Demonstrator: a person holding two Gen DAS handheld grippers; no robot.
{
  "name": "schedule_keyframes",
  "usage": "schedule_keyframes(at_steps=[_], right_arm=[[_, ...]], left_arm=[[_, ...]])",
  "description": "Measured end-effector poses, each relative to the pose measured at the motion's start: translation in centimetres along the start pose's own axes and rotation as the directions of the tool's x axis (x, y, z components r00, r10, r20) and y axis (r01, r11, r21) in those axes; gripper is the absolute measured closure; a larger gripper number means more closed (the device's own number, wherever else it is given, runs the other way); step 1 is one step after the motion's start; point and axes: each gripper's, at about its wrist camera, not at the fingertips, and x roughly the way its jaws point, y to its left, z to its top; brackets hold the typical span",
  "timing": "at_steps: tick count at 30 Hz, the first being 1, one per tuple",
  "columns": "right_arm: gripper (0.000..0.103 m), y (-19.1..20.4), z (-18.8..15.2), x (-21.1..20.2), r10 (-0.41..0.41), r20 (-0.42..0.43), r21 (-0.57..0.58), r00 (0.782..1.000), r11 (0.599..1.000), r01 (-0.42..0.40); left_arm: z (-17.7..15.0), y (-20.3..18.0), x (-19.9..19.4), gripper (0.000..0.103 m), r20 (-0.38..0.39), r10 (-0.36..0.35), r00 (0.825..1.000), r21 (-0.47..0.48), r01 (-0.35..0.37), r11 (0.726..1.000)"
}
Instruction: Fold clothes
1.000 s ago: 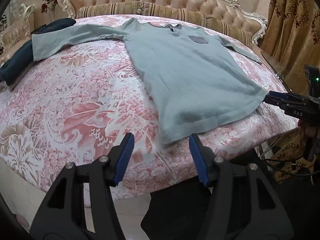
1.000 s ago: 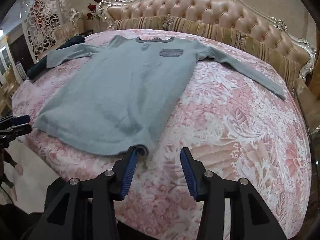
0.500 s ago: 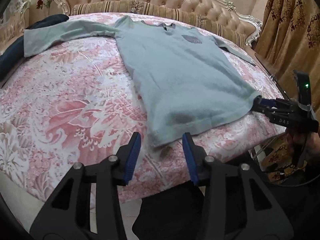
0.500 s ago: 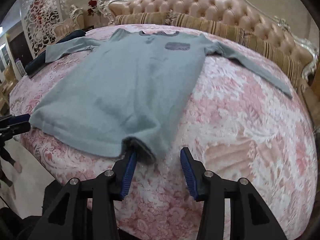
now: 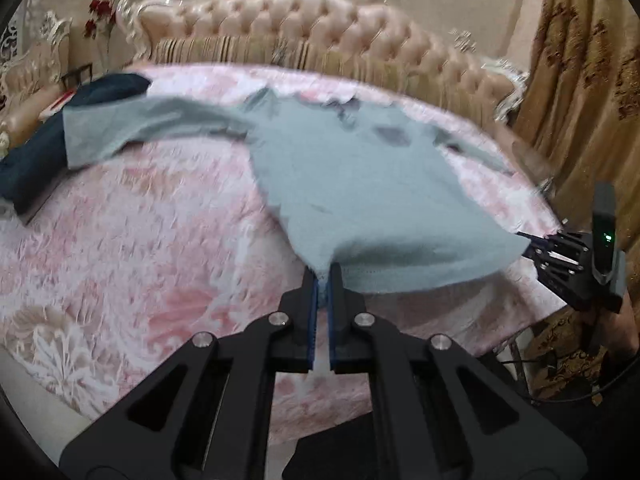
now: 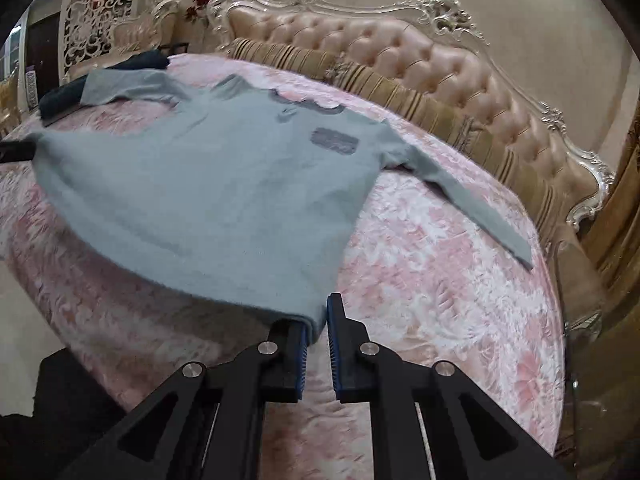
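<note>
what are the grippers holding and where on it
Both hold the grey shirt by its bottom hem: left gripper at one corner, right gripper at the other.

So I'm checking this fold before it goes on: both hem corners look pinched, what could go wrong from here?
1. The right hand-held gripper holds only the very corner of the grey shirt; it could slip out.
2. The left sleeve overlaps the dark garment, so it might drag that along.
3. The long right sleeve lies spread out and may bunch under the fold.
</note>
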Motion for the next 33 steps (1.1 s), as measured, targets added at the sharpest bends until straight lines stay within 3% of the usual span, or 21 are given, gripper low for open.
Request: schedule_keyframes(at_steps=[4,9,11,13,16,18,20,25,28,33], right_arm=[[0.094,0.6,-2.6,0.8,0.028,-0.098,-0.002,0.995,1.000,-0.029],[0.094,-1.7,-3.6,-0.7,0.046,-0.106,0.055,0.993,0.998,-0.040],[0.091,-2.6,-3.7,-1.1,0.095,-0.085,0.106,0.992,0.991,-0.086],[0.087,-3.0,-3.6,-1.1,0.140,-0.067,0.144,0.988,0.981,-0.129],[0.073,-1.4,-3.2,-0.6,0.115,-0.065,0.076,0.991,0.991,-0.110],[0.068,-0.4,-2.9,-0.4,0.116,-0.064,0.027,0.991,0.993,-0.114],[0.055,0.5,-2.8,-0.3,0.134,-0.064,-0.010,0.989,0.991,-0.135],[0.054,-0.2,-0.7,0.3,0.120,0.012,0.002,0.993,0.993,-0.120],[0.055,-1.2,1.2,0.2,0.109,0.062,0.015,0.992,0.994,-0.110],[0.055,-2.1,3.2,2.4,0.102,0.034,-0.017,0.994,0.995,-0.102]], left_arm=[[-2.3,0.5,2.0,0.098,-0.112,0.057,0.992,-0.006,-0.058,0.998],[-3.1,1.2,2.2,0.090,-0.106,0.065,0.992,-0.044,-0.071,0.997],[-3.0,1.2,1.5,0.066,-0.081,0.069,0.994,-0.037,-0.072,0.997],[-2.9,1.1,0.9,0.055,-0.056,0.072,0.996,-0.030,-0.074,0.997],[-2.8,0.7,0.5,0.045,-0.041,0.078,0.996,-0.001,-0.078,0.997],[-3.0,0.3,0.5,0.043,-0.046,0.072,0.996,0.030,-0.070,0.997],[-3.3,-0.1,0.8,0.042,-0.053,0.075,0.996,0.052,-0.073,0.996],[-3.7,-0.9,1.7,0.041,-0.061,0.116,0.991,0.085,-0.111,0.990],[-3.3,-1.8,1.1,0.041,-0.033,0.054,0.998,0.112,-0.050,0.992],[-1.9,-5.6,1.6,0.040,-0.008,-0.119,0.993,0.215,0.118,0.969]])
